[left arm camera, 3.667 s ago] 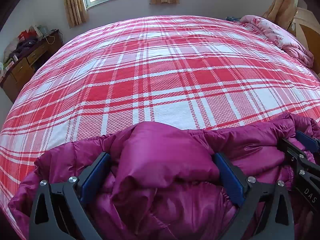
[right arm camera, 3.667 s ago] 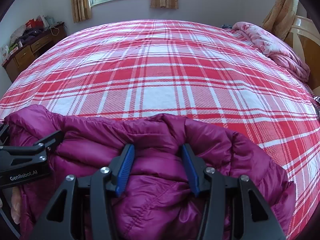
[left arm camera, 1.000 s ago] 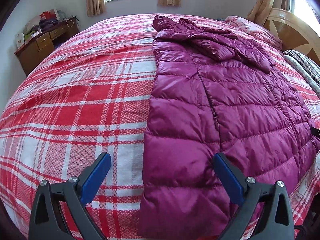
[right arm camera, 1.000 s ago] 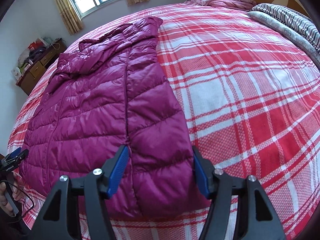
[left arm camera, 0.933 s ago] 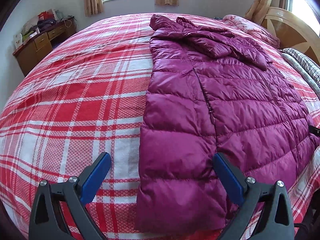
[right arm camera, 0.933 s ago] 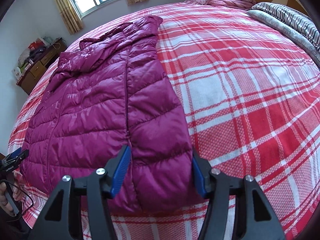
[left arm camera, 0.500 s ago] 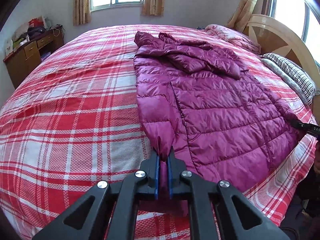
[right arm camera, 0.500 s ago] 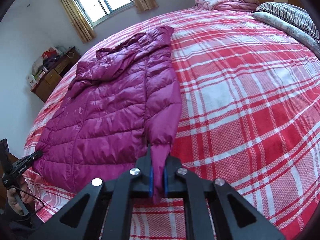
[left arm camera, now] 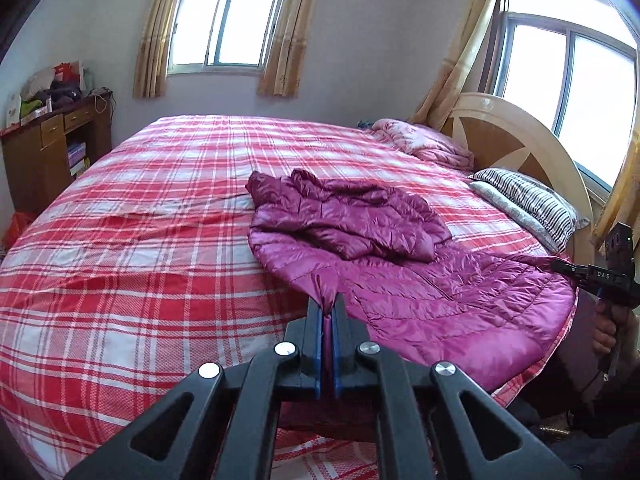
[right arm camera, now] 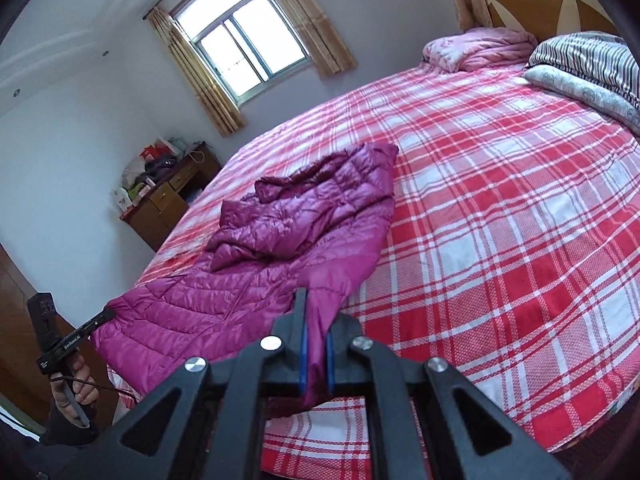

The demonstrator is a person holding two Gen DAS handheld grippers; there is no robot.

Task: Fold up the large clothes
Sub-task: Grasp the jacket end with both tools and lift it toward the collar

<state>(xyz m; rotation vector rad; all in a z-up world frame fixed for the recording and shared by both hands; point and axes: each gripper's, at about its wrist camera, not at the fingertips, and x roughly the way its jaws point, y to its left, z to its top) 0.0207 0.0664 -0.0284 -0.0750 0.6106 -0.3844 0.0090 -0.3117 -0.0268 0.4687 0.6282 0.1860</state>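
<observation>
The purple puffy coat (left arm camera: 400,280) lies spread out on the bed (left arm camera: 140,240), filling the middle and right of the left wrist view, with its hood and sleeves bunched up at the far end. The left gripper (left arm camera: 327,312) has its jaws pinched tight on one bottom corner of the coat. The right gripper (right arm camera: 314,328) has its jaws pinched tight on the other bottom corner, low in the middle of its view.

To fold well, I think both hands should lift together and at the same height, so the bottom edge stays straight. Then carry it up toward the hood and lay it down flat.

The bottom edge between the two corners hangs below the black gripper frames, so it is hard to see. The sleeves are a crumpled heap; I cannot tell how they lie.
</observation>
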